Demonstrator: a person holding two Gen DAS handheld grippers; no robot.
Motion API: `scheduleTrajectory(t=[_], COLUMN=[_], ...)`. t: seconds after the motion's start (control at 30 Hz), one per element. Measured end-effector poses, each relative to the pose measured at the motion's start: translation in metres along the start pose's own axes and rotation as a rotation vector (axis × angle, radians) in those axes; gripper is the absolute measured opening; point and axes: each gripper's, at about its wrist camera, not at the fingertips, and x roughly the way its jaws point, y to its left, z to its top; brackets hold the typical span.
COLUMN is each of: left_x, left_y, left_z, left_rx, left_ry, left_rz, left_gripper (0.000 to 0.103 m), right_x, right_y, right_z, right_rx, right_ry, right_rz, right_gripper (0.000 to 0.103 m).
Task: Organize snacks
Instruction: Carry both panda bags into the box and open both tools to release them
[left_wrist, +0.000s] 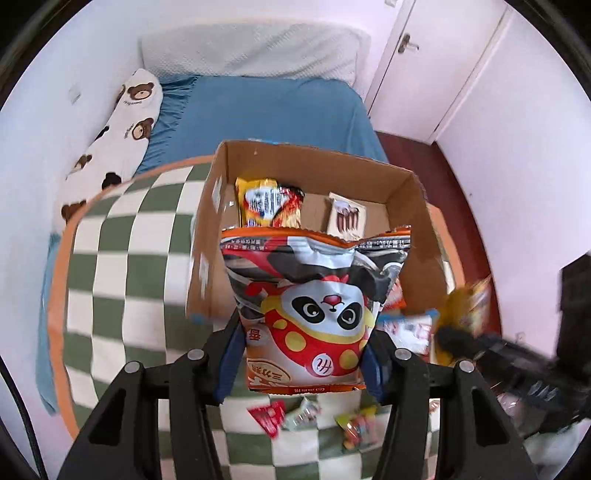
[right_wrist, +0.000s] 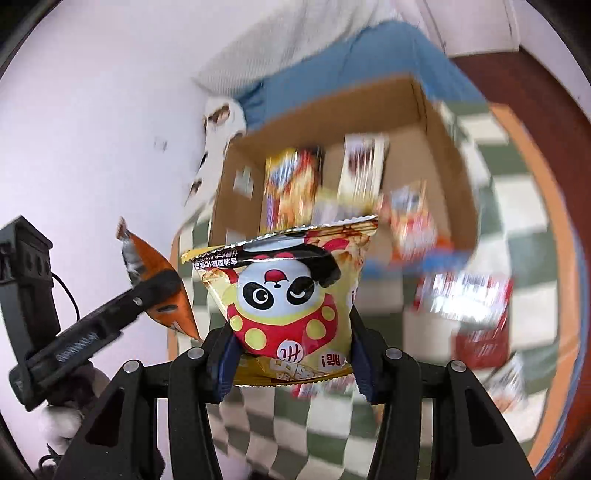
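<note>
Left gripper: clamped on an orange panda snack bag, held upright in the air just in front of the cardboard box. Right gripper: clamped on a yellow panda snack bag, likewise raised before the box. Box contents: a yellow-red packet and a white-brown packet standing against the far wall; loose snacks lie on the green-and-white checkered blanket.

Room: pale walls, white door at one o'clock, dark red floor. Bed with blue sheet, bear-print bolster at ten o'clock, green-white checked blanket below.
</note>
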Motion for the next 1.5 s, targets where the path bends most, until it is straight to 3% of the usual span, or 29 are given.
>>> scheduleTrajectory(t=[0.2, 0.5, 0.53, 0.57, 0.6, 0.73, 0.83, 0.93, 1.0, 1.17, 1.5], left_x=[0.069, 0.160, 0.167, 0.172, 0.177, 0.181, 0.181, 0.178, 0.174, 0.163, 0.130], left_y=[0.007, 0.034, 0.037, 0.040, 0.043, 0.039, 0.033, 0.030, 0.030, 0.029, 0.010], left_z=[0.047, 0.052, 0.052, 0.052, 0.052, 0.055, 0.056, 0.058, 0.062, 0.072, 0.076], left_rx=[0.002, -0.037, -0.056, -0.076, -0.097, -0.093, -0.073, -0.064, -0.058, -0.061, -0.027], left_ry=[0.135, 0.312, 0.323, 0.328, 0.332, 0.309, 0.294, 0.271, 0.246, 0.163, 0.079], left_rz=[0.070, 0.153, 0.137, 0.110, 0.091, 0.082, 0.093, 0.104, 0.104, 0.092, 0.086], left_gripper=[0.052, 0.054, 0.054, 0.057, 0.059, 0.068, 0.082, 0.087, 0.102, 0.103, 0.103], right_x=[0.041, 0.117, 0.126, 0.131, 0.137, 0.149, 0.149, 0.146, 0.142, 0.134, 0.105], right_y=[-0.019, -0.049, -0.052, -0.055, -0.058, -0.058, -0.057, -0.058, -0.058, -0.063, -0.047], right_z=[0.087, 0.151, 0.156, 0.159, 0.163, 0.165, 0.163, 0.159, 0.156, 0.145, 0.112], right_rx=[0.030, 0.060, 0.065, 0.072, 0.076, 0.042, 0.019, 0.019, 0.020, 0.001, -0.109], right_ry=[0.017, 0.110, 0.125, 0.128, 0.128, 0.135, 0.142, 0.138, 0.136, 0.122, 0.062], right_rz=[-0.132, -0.294, -0.321, -0.342, -0.354, -0.383, -0.395, -0.394, -0.393, -0.403, -0.431], right_gripper=[0.054, 0.056, 0.063, 0.079, 0.086, 0.091, 0.095, 0.095, 0.096, 0.097, 0.097])
